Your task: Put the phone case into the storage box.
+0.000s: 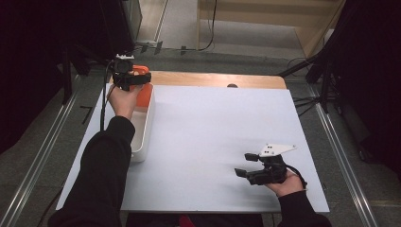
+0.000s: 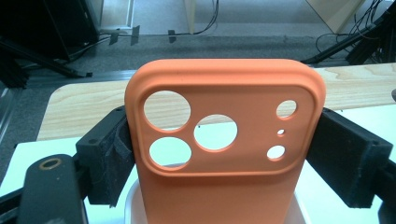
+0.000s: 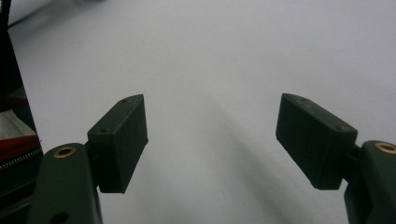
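While clamped: phone case (image 2: 224,154) upright, lengthwise vertical.

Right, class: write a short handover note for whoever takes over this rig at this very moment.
Left gripper: shut on the orange phone case, gripping its two long edges, held upright above the far end of the white bin at the table's left edge.
Right gripper: open, empty, low over the white table near the front right.
Done: the case is grasped and lifted.
Left: whether it is going into or coming out of the bin cannot be told; set it down and release.
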`<state>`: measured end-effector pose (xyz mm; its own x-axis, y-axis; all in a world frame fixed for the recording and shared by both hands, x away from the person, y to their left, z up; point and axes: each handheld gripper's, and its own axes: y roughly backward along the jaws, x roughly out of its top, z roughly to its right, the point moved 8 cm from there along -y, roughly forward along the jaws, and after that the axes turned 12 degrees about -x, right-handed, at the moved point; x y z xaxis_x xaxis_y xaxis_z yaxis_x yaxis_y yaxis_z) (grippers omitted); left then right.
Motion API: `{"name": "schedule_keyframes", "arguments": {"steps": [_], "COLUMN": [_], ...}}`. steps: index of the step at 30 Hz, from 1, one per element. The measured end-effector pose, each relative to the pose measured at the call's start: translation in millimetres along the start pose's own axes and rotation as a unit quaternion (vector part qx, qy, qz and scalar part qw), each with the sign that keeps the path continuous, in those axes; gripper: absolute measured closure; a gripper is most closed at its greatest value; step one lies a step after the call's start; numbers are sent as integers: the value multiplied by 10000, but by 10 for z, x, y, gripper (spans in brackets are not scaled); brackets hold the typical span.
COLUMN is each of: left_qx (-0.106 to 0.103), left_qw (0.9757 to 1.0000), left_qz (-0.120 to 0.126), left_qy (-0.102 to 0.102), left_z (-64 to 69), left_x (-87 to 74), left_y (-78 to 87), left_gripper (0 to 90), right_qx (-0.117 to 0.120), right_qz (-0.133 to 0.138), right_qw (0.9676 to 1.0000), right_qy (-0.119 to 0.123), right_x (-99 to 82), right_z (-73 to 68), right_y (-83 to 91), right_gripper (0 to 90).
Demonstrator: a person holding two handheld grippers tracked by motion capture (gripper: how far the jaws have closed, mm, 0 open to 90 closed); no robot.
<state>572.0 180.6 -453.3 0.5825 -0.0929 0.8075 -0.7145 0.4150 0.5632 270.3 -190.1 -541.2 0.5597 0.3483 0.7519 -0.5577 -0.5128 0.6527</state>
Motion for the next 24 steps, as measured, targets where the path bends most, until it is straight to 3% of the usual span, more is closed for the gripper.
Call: {"name": "schedule_keyframes", "arguments": {"steps": [21,24], "left_qx": [24,92], "left_qw": [9995,9992], "left_qz": [-326,-386], "left_qy": [-8,-91], "left_z": [-7,-3], "left_x": [-145,-157], "left_y": [-88,-91], "left_gripper": [151,150], "right_qx": [17,16], "right_qz": [-32,-23], "right_qw": [10000,10000], "right_qy": [-13,-16], "right_x": [-5,-3], "right_z": [-7,-6], "right_y": [-3,-4], "right_gripper": [236,236]}}
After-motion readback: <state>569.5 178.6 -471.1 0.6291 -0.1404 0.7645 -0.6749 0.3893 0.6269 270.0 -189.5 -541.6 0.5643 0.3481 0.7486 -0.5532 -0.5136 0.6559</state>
